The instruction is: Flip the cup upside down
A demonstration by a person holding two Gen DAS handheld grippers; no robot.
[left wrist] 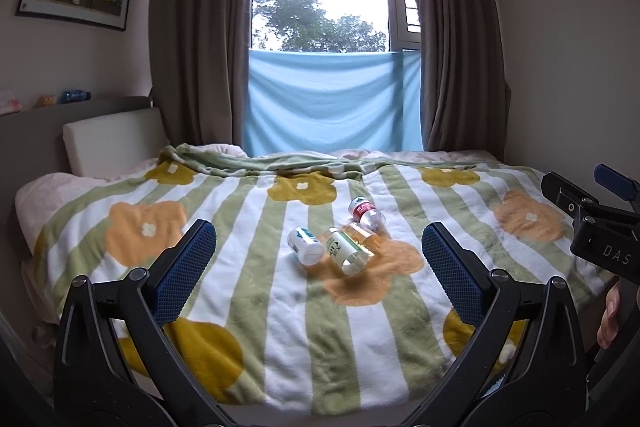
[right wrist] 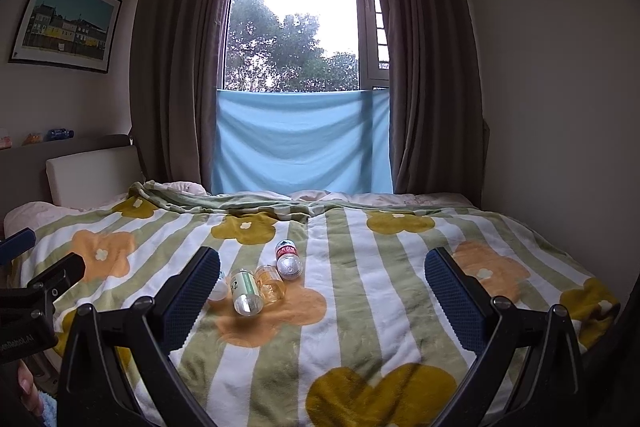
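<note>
Several small containers lie on their sides in the middle of the bed. A white bottle [left wrist: 306,245] is on the left, a clear bottle with a green label [left wrist: 347,251] beside it, an amber clear cup-like container [left wrist: 366,237] next to that, and a red-labelled bottle [left wrist: 366,213] behind. In the right wrist view they show as the green-label bottle [right wrist: 246,291], the amber container [right wrist: 271,283] and the red-labelled bottle [right wrist: 288,261]. My left gripper [left wrist: 319,241] is open and empty, short of them. My right gripper [right wrist: 322,269] is open and empty, right of them.
A green-and-white striped blanket with orange and yellow flowers [left wrist: 280,307] covers the bed. A white headboard cushion [left wrist: 114,141] stands at the left. Curtains and a window with a blue cloth [left wrist: 332,103] are behind. A wall runs along the right side.
</note>
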